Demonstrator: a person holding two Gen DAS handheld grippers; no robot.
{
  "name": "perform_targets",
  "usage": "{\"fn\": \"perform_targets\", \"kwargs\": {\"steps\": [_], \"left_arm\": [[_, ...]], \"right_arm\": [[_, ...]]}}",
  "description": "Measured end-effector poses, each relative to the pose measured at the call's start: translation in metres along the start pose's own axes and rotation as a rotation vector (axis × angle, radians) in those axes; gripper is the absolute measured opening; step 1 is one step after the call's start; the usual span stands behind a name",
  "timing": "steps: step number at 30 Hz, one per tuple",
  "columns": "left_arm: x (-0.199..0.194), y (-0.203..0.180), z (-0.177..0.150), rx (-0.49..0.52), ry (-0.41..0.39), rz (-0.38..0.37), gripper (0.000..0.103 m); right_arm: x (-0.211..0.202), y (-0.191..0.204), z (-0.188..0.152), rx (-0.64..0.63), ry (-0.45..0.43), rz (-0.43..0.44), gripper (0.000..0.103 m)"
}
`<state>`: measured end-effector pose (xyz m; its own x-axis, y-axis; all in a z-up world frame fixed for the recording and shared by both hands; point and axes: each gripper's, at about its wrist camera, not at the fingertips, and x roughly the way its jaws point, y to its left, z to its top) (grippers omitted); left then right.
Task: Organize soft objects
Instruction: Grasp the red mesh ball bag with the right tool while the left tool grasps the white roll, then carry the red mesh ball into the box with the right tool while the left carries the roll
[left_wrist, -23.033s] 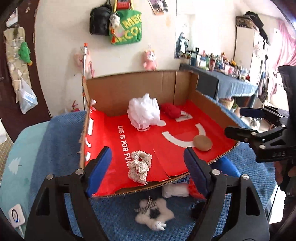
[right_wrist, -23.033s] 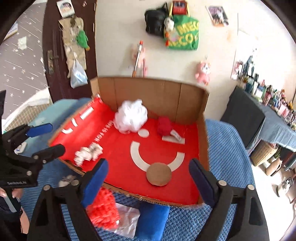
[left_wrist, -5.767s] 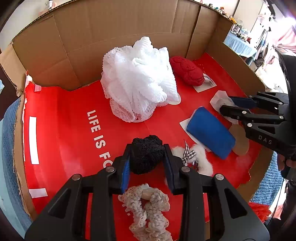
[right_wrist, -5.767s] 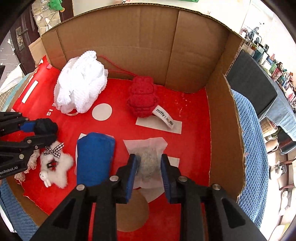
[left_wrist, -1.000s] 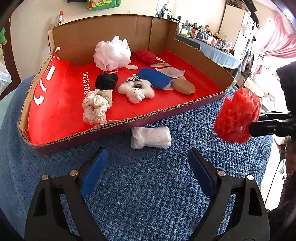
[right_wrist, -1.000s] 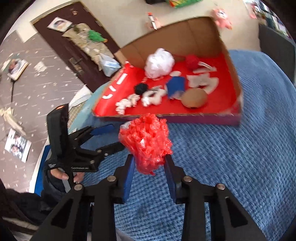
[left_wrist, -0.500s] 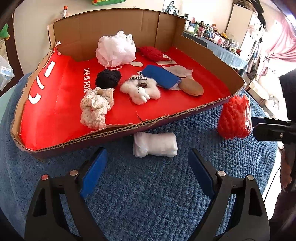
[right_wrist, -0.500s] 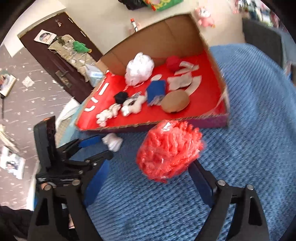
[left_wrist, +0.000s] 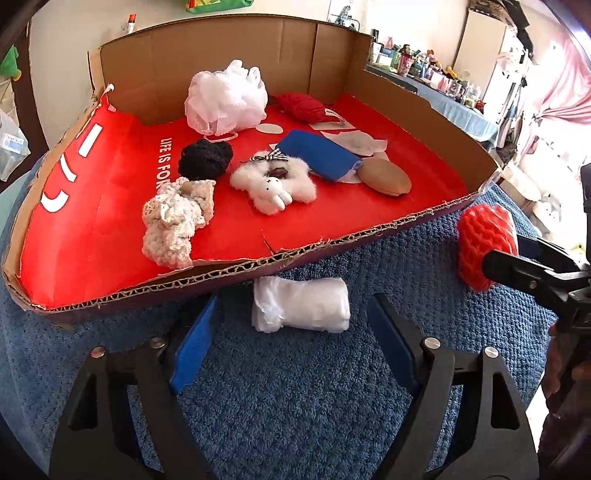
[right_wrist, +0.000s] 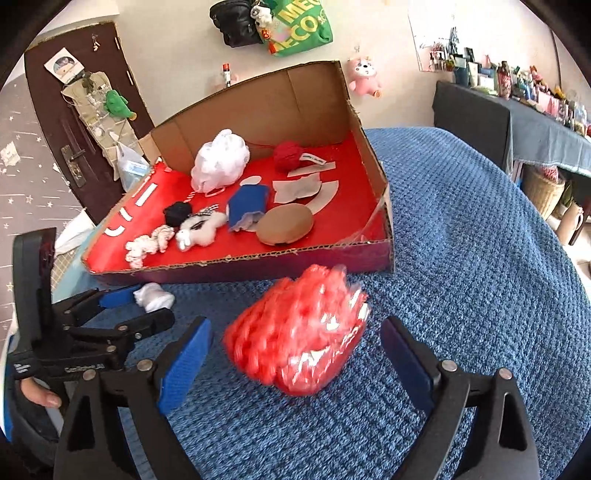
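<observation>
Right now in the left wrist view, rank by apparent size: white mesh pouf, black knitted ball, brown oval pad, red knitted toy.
1. White mesh pouf
2. Black knitted ball, brown oval pad, red knitted toy: look alike, and the toy lies farthest back, so unranked.

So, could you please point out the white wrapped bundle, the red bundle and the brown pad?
white wrapped bundle (left_wrist: 301, 308): left wrist view, middle of its wrapper.
red bundle (right_wrist: 299, 338): right wrist view, centre of its knobbly face.
brown pad (left_wrist: 384, 176): left wrist view, middle of its top.

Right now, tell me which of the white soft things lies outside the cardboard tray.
The white plastic-wrapped roll: it lies on the blue blanket just before the tray's front edge. The white mesh pouf and white bunny plush sit inside.
</observation>
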<state>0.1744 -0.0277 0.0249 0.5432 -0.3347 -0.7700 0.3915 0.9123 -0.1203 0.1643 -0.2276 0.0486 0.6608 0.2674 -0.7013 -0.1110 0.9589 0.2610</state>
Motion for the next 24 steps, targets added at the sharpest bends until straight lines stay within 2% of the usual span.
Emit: {"fn": "perform_targets", "kwargs": {"steps": [1, 2, 3, 4, 5, 6, 14, 24], "left_arm": [[0.000, 0.000, 0.000, -0.001, -0.001, 0.001, 0.074], [0.001, 0.000, 0.000, -0.001, -0.001, 0.001, 0.064], [0.002, 0.000, 0.000, 0.003, 0.001, 0.001, 0.062], [0.003, -0.001, 0.000, 0.006, 0.001, 0.000, 0.060], [0.004, 0.000, 0.000, 0.007, 0.002, 0.008, 0.044], [0.004, 0.000, 0.000, 0.005, 0.002, 0.009, 0.034], [-0.013, -0.003, -0.004, 0.021, -0.029, -0.051, 0.033], [-0.032, 0.000, -0.014, 0.011, -0.058, -0.068, 0.033]], "right_arm": [[0.001, 0.001, 0.000, -0.003, -0.006, -0.003, 0.093], [0.002, 0.002, 0.001, -0.011, -0.016, -0.009, 0.085], [0.003, 0.003, 0.001, -0.019, -0.020, -0.012, 0.076], [0.003, 0.003, 0.001, -0.027, -0.025, -0.013, 0.076], [0.003, 0.004, 0.001, -0.032, -0.029, -0.009, 0.074], [0.002, 0.005, 0.000, -0.037, -0.035, 0.002, 0.070], [-0.025, 0.022, 0.002, -0.111, -0.118, 0.039, 0.069], [-0.019, 0.026, -0.005, -0.102, -0.085, 0.099, 0.069]]}}
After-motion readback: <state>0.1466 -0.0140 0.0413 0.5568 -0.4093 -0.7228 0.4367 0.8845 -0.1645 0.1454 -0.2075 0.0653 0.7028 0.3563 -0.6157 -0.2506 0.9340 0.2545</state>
